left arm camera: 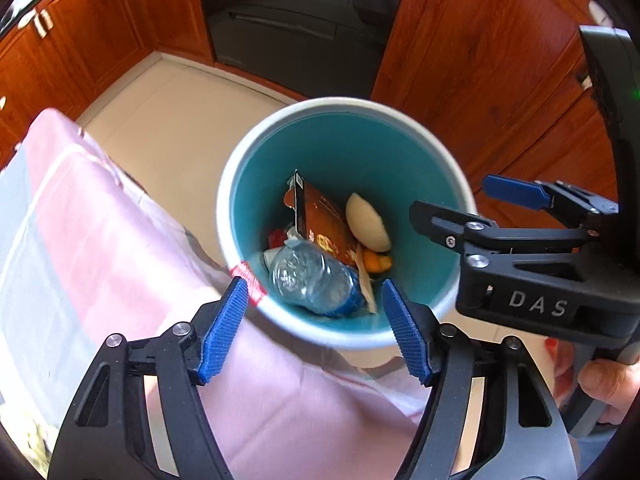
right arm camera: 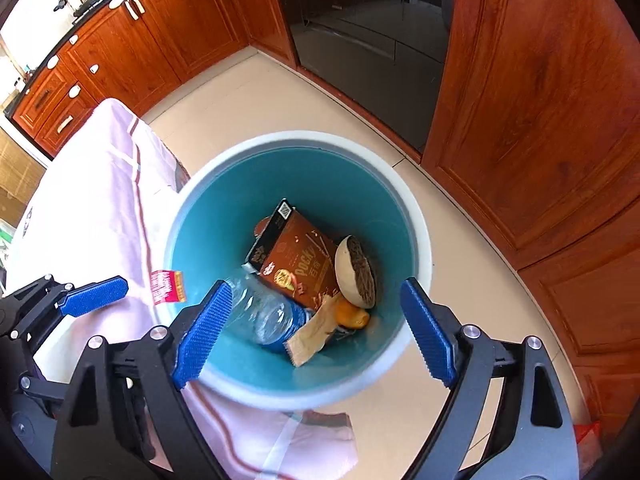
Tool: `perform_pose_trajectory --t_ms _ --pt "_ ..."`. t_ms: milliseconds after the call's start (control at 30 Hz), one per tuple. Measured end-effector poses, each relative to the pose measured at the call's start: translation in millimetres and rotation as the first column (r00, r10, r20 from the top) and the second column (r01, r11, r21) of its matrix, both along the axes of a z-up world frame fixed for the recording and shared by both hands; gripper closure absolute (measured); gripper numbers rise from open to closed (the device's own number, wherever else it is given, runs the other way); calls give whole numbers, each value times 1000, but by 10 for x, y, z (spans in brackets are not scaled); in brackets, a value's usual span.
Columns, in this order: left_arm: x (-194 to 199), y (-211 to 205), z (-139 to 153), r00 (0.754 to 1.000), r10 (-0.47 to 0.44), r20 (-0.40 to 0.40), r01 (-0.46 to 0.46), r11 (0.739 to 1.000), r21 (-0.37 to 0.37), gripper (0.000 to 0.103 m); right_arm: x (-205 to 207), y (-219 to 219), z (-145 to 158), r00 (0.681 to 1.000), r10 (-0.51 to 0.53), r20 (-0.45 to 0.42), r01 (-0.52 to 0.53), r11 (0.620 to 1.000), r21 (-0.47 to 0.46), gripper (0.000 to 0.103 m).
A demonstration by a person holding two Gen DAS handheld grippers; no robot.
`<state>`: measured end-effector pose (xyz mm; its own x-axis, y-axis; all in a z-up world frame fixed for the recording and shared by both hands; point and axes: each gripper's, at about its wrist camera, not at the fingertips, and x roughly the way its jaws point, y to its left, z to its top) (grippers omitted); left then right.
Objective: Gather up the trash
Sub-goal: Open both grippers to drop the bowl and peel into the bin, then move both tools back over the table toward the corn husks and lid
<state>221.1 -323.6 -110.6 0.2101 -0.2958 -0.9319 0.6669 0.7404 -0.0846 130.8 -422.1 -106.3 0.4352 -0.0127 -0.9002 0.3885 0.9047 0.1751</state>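
Observation:
A round bin with a white rim and teal inside stands on the floor; it also shows in the right wrist view. In it lie a clear plastic bottle, a brown Pocky box, a pale rounded piece, an orange scrap and a beige wrapper. My left gripper is open and empty above the bin's near rim. My right gripper is open and empty above the bin; it shows in the left wrist view.
A table with a pink cloth touches the bin's left side. A small red packet lies on the cloth by the rim. Wooden cabinets and a dark appliance stand behind. The floor is beige tile.

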Motion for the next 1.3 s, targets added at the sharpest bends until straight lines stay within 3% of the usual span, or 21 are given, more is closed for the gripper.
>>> perform_pose_trajectory --t_ms 400,633,1067,1300 --pt "-343 928 516 988 146 41 -140 982 -129 8 -343 627 714 992 80 102 -80 997 -6 15" --pt "-487 1690 657 969 242 39 -231 955 -187 6 -357 1290 969 977 177 121 -177 984 -12 15" --pt "-630 3318 691 892 450 46 -431 877 -213 6 -157 2681 1068 920 378 104 -380 925 -5 15" --pt "-692 4078 666 842 527 115 -503 844 -183 6 16 3244 912 887 458 60 -459 888 -3 15"
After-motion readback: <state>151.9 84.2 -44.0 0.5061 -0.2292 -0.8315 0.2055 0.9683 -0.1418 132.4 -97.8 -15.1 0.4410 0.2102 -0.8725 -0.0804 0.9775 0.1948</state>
